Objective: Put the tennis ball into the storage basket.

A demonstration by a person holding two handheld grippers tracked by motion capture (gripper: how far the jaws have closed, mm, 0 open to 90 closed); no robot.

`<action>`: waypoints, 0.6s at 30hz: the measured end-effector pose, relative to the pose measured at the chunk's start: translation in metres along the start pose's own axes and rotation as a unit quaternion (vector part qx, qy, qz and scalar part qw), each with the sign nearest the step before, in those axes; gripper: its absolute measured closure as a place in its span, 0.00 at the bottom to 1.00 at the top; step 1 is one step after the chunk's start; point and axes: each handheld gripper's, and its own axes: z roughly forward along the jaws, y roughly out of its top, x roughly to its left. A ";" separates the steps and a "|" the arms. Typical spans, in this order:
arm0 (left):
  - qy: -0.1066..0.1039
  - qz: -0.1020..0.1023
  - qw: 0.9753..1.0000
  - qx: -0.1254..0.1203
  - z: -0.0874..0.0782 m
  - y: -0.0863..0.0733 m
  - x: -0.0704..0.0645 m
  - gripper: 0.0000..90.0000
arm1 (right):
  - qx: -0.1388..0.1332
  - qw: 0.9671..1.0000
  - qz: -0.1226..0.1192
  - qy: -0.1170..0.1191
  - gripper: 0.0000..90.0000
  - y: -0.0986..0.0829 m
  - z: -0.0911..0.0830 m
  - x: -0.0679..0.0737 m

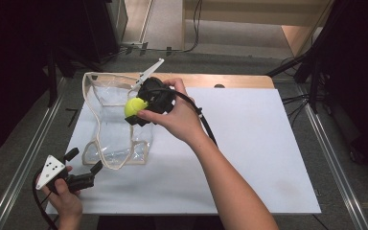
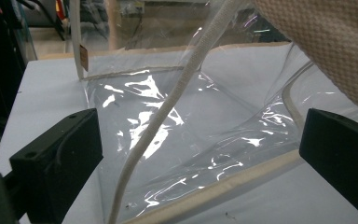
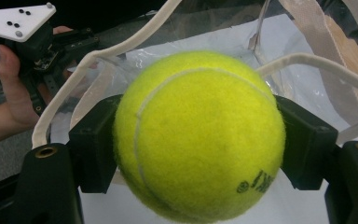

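A yellow-green tennis ball (image 1: 135, 107) (image 3: 196, 135) is clamped between the jaws of my right gripper (image 1: 139, 109) (image 3: 198, 144), held over the open mouth of a clear plastic bag (image 1: 115, 124) (image 2: 186, 135) (image 3: 303, 56) with cream fabric trim. The bag lies on the white table sheet (image 1: 249, 143) at the left. My left gripper (image 1: 84, 163) (image 2: 200, 158) is open near the bag's front corner, its jaws on either side of the corner without touching it.
The wooden table edge (image 1: 230, 80) shows beyond the white sheet. Metal rails (image 1: 333, 163) run along both sides of the table. The right half of the sheet holds nothing. A cable (image 1: 208, 127) trails from the right gripper along the forearm.
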 end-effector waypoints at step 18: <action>0.000 -0.002 1.000 -0.001 0.000 0.000 0.000 0.00 | -0.004 1.000 -0.018 0.016 0.26 0.020 0.014 0.012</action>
